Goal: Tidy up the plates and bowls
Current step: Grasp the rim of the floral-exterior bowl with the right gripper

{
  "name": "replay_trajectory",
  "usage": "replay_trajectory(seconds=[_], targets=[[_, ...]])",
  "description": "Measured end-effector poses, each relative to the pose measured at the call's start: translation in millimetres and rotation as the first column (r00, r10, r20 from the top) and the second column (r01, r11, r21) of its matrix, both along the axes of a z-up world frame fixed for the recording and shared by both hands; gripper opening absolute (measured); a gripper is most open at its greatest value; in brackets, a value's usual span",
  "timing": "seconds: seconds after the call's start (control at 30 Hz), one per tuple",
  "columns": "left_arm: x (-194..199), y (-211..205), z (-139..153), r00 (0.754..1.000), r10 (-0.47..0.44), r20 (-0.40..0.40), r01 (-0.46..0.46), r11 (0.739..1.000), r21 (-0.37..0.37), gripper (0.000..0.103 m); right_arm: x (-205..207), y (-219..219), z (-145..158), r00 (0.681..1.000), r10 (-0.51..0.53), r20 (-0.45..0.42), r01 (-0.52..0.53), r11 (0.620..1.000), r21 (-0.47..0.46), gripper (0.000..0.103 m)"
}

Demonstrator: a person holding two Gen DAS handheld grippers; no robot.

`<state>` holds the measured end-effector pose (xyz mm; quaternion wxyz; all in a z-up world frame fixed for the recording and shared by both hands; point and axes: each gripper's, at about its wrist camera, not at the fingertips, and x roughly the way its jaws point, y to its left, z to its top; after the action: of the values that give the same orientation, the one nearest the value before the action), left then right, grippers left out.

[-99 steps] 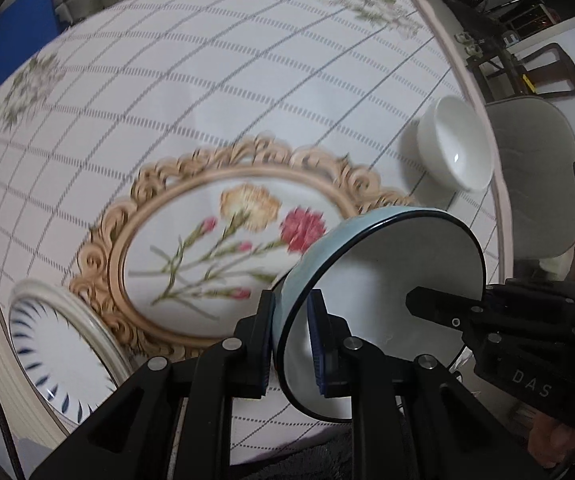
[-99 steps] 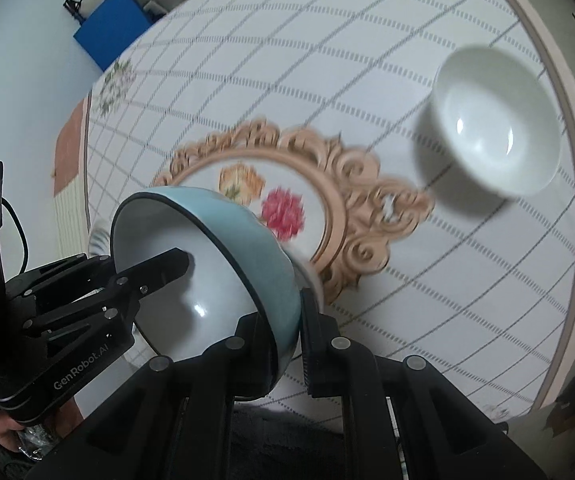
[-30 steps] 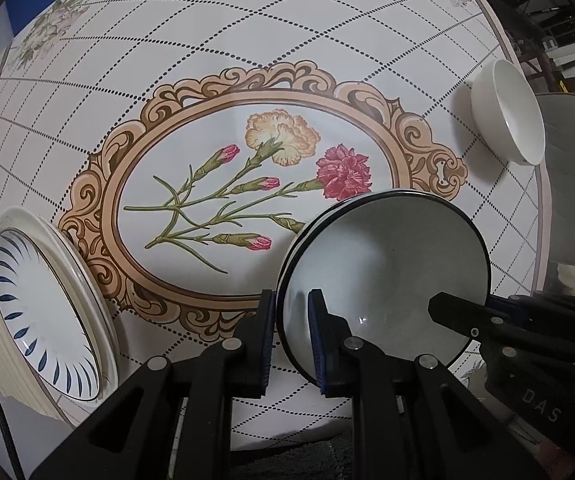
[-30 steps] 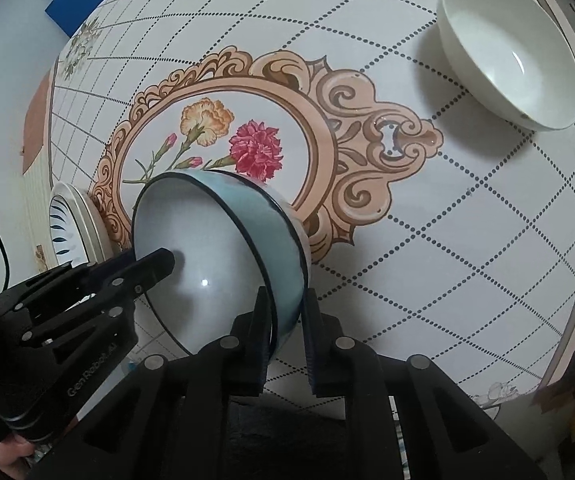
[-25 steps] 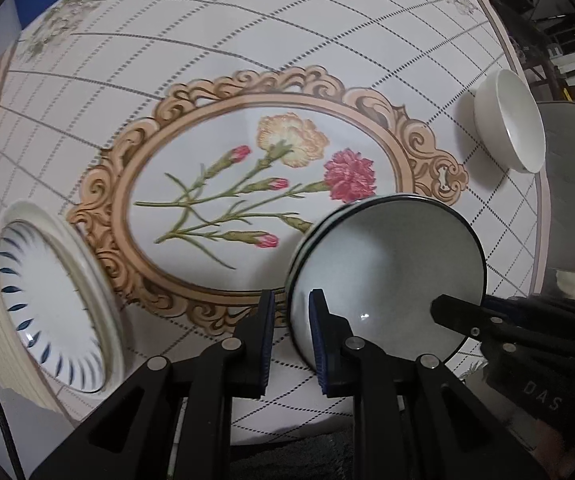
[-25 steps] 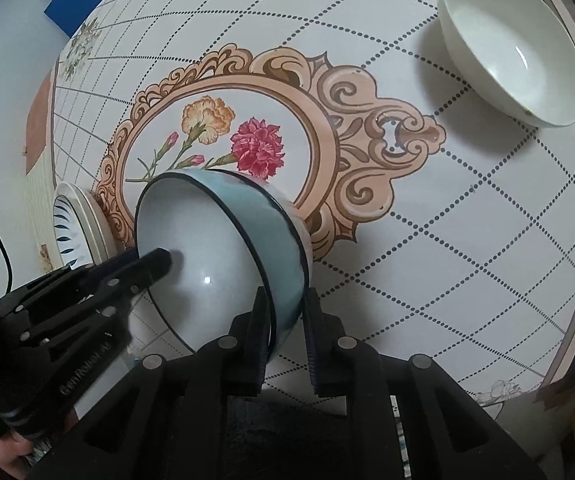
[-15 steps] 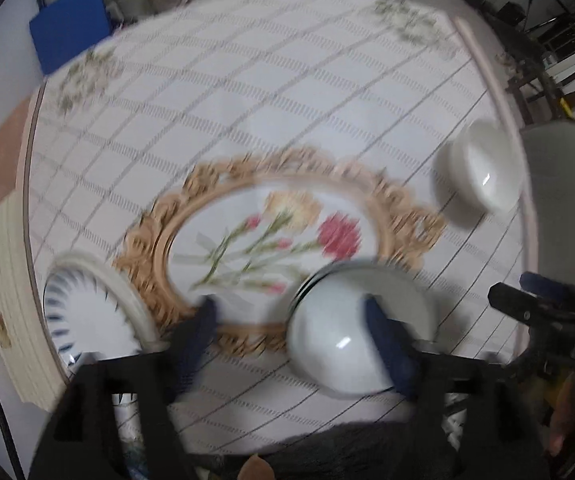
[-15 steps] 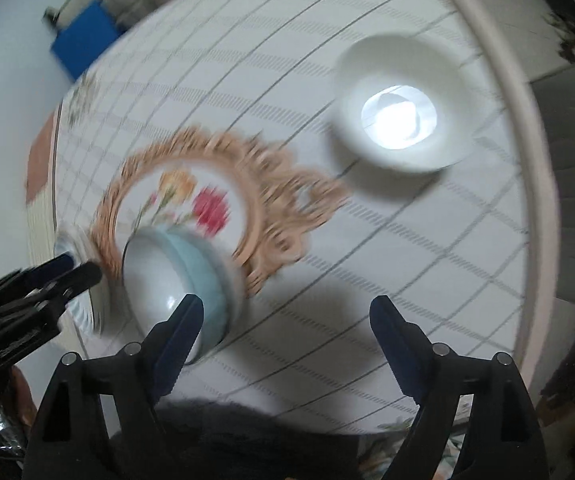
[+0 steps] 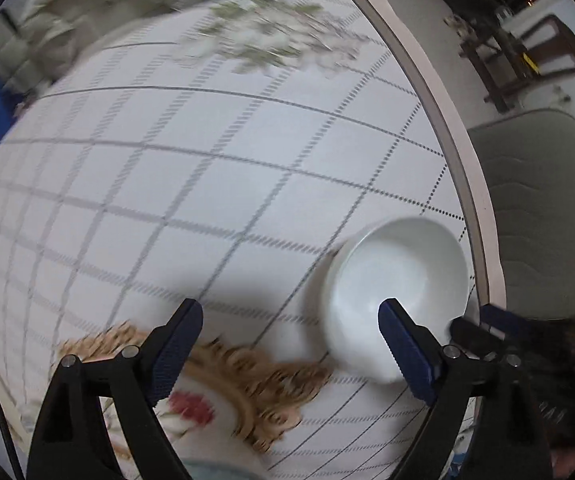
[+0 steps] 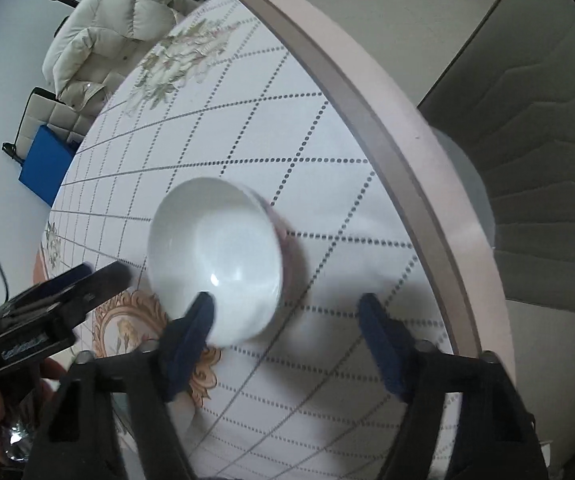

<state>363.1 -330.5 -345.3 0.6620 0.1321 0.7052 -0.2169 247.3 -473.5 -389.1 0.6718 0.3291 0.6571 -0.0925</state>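
Note:
A plain white bowl (image 9: 397, 296) stands on the checked tablecloth near the table's right edge; it also shows in the right wrist view (image 10: 215, 256). My left gripper (image 9: 291, 344) is open and empty, its right finger (image 9: 407, 356) in front of the bowl's near side. My right gripper (image 10: 287, 336) is open and empty, its left finger (image 10: 191, 340) in front of the bowl's near rim. The rim of the light blue bowl (image 9: 215, 470) just shows at the bottom of the left wrist view.
The round table (image 10: 371, 128) has a pink rim close to the white bowl. A grey padded chair (image 9: 547, 208) stands just beyond that rim. A gold floral medallion (image 9: 247, 376) is printed near me. A blue box (image 10: 45, 164) and a white jacket sit beyond the far side.
Both grippers let go of the light blue bowl, opened wide and swung right toward the white bowl. The blue bowl now sits on the table near the medallion.

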Motion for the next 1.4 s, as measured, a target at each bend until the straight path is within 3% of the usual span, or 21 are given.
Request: replay_trajectory(seconds=[0.07, 0.13, 0.17, 0.23, 0.3, 0.33, 0.4, 0.67, 0.83, 1.1, 1.27, 1.4], targets=[[3, -13, -11, 1.000, -0.025, -0.012, 0.025, 1.000, 0.016, 0.080, 7, -1, -11, 1.000, 0.007, -0.009, -0.006, 1.000, 0.019, 0.063], [4, -23, -22, 0.998, -0.054, -0.036, 0.055, 0.998, 0.027, 0.060, 12, 0, -20, 1.000, 0.020, -0.018, -0.019, 0.999, 0.032, 0.057], [4, -27, -27, 0.997, -0.066, -0.047, 0.068, 0.997, 0.038, 0.054, 16, 0, -26, 0.999, 0.025, -0.024, -0.024, 0.999, 0.037, 0.055], [4, -33, -36, 0.994, -0.084, -0.063, 0.087, 0.995, 0.049, 0.037, 21, 2, -34, 0.999, 0.037, -0.035, -0.035, 0.998, 0.045, 0.041], [4, -35, -42, 0.993, -0.086, -0.082, 0.091, 0.994, 0.053, 0.029, 26, 4, -40, 0.998, 0.047, -0.049, -0.045, 0.997, 0.057, 0.031], [3, -35, -43, 0.993, -0.085, -0.087, 0.089, 0.995, 0.048, 0.024, 27, 5, -42, 0.997, 0.052, -0.048, -0.049, 0.997, 0.067, 0.021], [1, -36, -42, 0.992, -0.083, -0.094, 0.086, 0.996, 0.027, 0.016, 31, 8, -43, 0.996, 0.070, -0.058, -0.067, 0.996, 0.055, 0.015], [-7, -29, -18, 0.996, -0.078, -0.044, 0.078, 0.997, 0.007, 0.014, 38, 18, -33, 0.994, 0.095, -0.053, -0.093, 0.995, 0.044, 0.009], [-15, -5, 14, 0.998, -0.064, -0.014, 0.064, 0.998, -0.013, 0.014, 42, 38, 1, 0.991, 0.135, -0.022, -0.134, 0.991, 0.024, 0.010], [-50, 71, 79, 0.997, -0.028, 0.075, 0.032, 0.998, -0.052, 0.015, 14, 104, 69, 0.968, 0.243, 0.056, -0.244, 0.970, 0.008, 0.010], [-85, 122, 92, 0.996, 0.001, 0.094, 0.002, 0.999, -0.034, 0.015, -10, 154, 93, 0.948, 0.308, 0.084, -0.311, 0.950, 0.026, 0.010], [-103, 159, 88, 0.996, 0.053, 0.067, -0.051, 0.998, -0.031, 0.015, -31, 193, 104, 0.929, 0.361, 0.086, -0.364, 0.931, 0.030, 0.010]])
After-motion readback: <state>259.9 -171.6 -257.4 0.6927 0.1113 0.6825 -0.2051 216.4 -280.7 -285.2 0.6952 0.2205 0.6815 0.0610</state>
